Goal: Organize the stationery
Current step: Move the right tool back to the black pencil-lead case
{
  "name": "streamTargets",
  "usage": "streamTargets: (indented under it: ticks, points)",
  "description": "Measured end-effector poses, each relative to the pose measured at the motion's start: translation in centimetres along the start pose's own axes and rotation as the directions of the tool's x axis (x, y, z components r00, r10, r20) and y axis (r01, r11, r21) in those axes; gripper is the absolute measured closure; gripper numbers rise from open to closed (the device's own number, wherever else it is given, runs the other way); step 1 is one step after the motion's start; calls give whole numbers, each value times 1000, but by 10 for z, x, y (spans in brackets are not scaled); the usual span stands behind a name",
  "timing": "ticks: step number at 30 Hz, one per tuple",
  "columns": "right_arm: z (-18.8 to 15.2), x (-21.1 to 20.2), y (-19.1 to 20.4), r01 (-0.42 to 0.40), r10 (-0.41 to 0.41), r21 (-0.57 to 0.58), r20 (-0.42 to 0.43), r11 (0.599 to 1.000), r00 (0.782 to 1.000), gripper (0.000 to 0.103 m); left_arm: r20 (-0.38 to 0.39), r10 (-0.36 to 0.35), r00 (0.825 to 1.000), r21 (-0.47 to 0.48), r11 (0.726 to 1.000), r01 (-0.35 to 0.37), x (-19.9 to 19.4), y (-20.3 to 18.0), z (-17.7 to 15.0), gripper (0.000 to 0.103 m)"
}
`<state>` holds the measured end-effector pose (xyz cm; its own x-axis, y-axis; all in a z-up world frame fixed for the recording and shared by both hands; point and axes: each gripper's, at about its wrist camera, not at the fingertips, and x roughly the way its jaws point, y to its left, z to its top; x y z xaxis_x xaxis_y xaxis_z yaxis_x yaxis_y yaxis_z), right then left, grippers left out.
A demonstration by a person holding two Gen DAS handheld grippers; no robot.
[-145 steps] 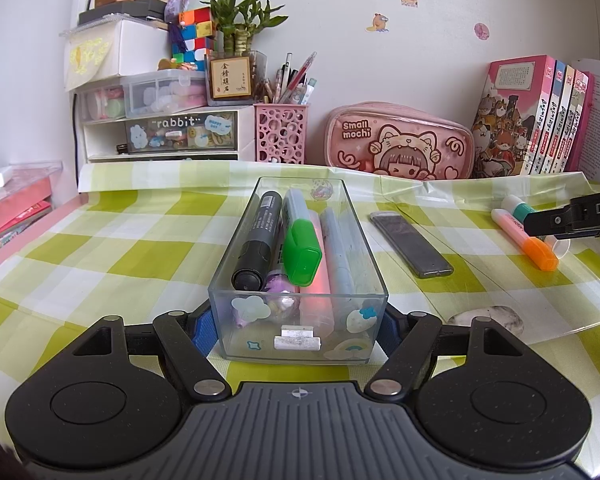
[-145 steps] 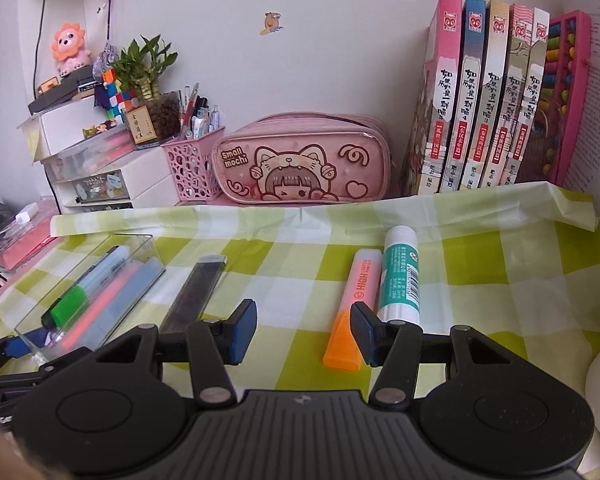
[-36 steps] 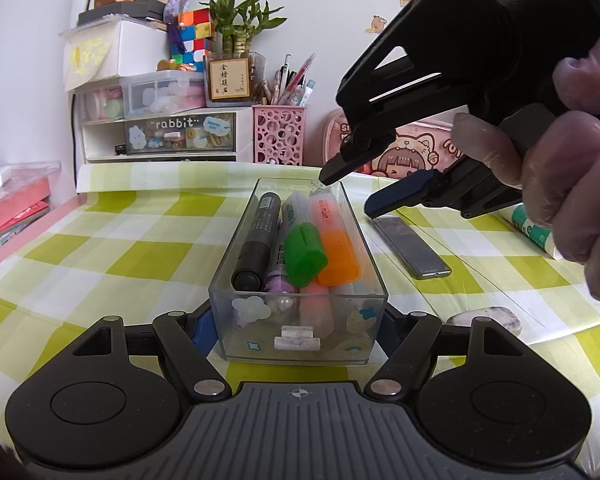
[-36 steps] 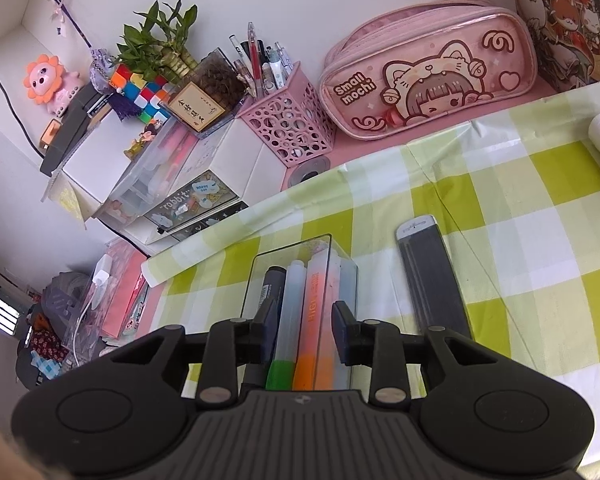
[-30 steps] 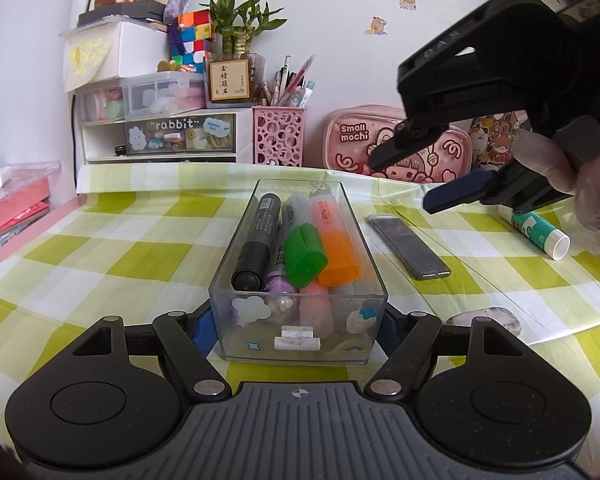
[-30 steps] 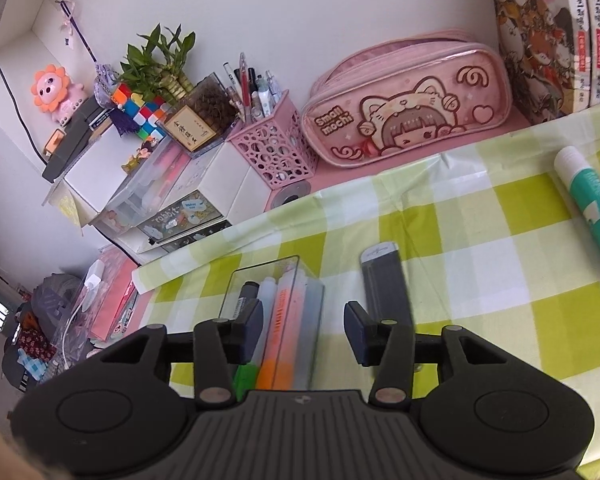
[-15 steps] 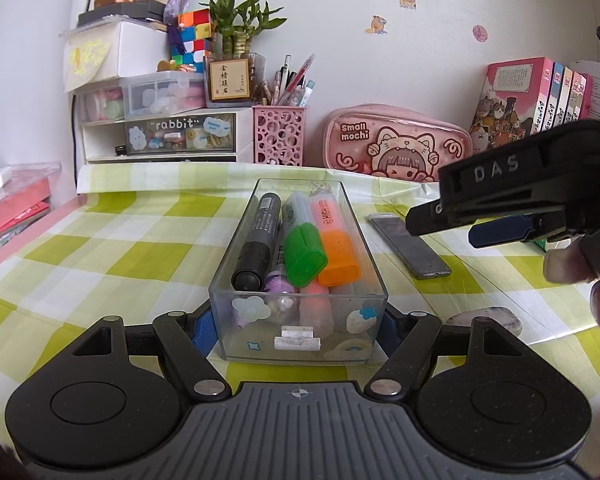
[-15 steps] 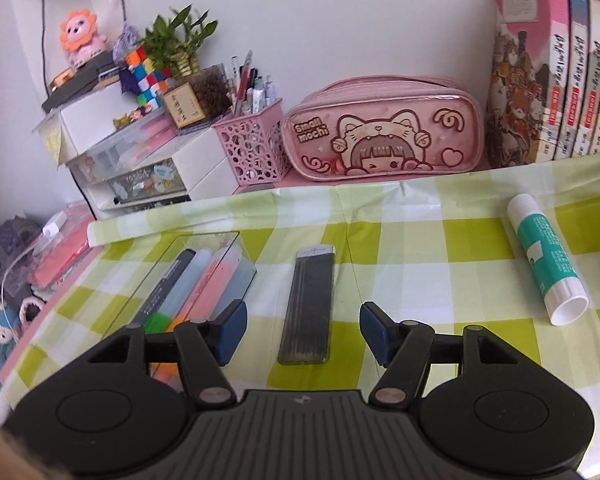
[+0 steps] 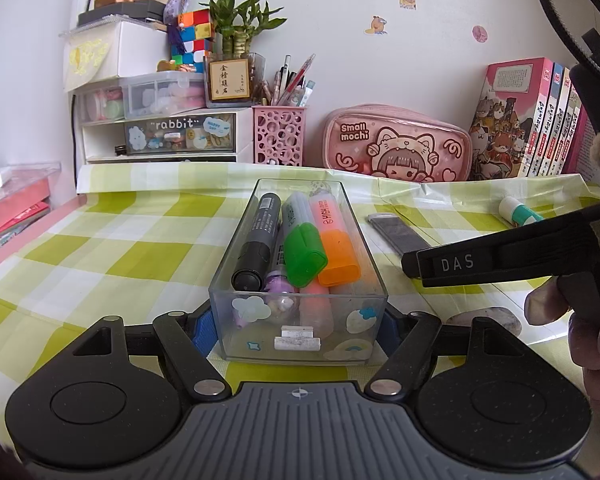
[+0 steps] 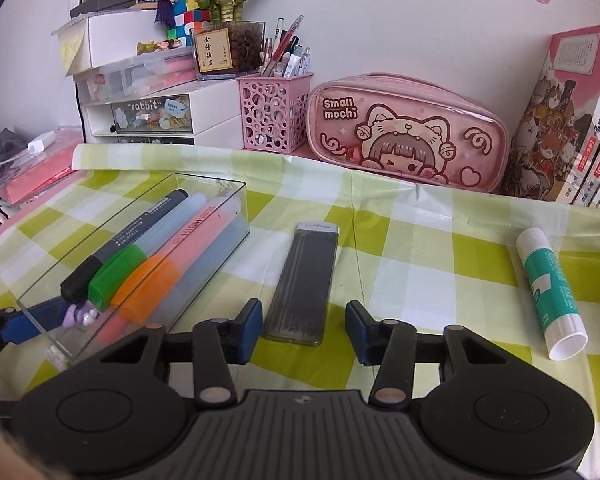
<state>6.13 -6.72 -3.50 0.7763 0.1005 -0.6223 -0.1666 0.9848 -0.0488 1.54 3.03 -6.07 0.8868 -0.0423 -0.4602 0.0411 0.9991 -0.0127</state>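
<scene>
The right claw point(image 10: 304, 330), its blue pads closing but not yet touching, straddles the near end of the flat dark-grey plastic lead case point(image 10: 305, 283), whose long axis runs straight away across the tabletop point(image 10: 420, 248). Left of it, the left claw point(image 9: 298, 326) pinches the clear plastic organizer box point(image 9: 300, 320).

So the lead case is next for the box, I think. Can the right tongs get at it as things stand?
Probably yes. The right tongs sit just short of the lead case, which lies flat on the cloth between the closing jaws, not yet pinched. The clear box and glue stick lie off to the sides.
</scene>
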Motion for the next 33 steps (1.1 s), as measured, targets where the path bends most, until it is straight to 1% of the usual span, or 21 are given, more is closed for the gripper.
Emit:
streamTargets:
  ticks: [8, 12, 16, 20, 24, 26, 29, 33]
  points:
    - [-2, -10, -11, -32, 33, 17, -32, 999, 999, 43, 0, 0, 1000, 0, 1000, 0, 0, 0, 0, 30]
    - [-7, -21, -21, -31, 32, 21, -52, 999, 998, 43, 0, 0, 1000, 0, 1000, 0, 0, 0, 0, 30]
    - [-17, -34, -35, -7, 8, 16, -69, 1000, 998, 43, 0, 0, 1000, 0, 1000, 0, 0, 0, 0, 30]
    - [-22, -43, -47, -26, 28, 30, -87, 999, 996, 43, 0, 0, 1000, 0, 1000, 0, 0, 0, 0, 30]
    - [-19, -41, -50, -46, 52, 65, -95, 997, 994, 43, 0, 0, 1000, 0, 1000, 0, 0, 0, 0, 30]
    - [-16, -37, -47, -47, 53, 61, -95, 997, 994, 43, 0, 0, 1000, 0, 1000, 0, 0, 0, 0, 30]
    - [-12, -30, -41, -37, 41, 51, -96, 998, 995, 40, 0, 0, 1000, 0, 1000, 0, 0, 0, 0, 30]
    - [-7, -20, -36, -6, 10, 47, -90, 999, 996, 40, 0, -1, 1000, 0, 1000, 1, 0, 0, 0, 30]
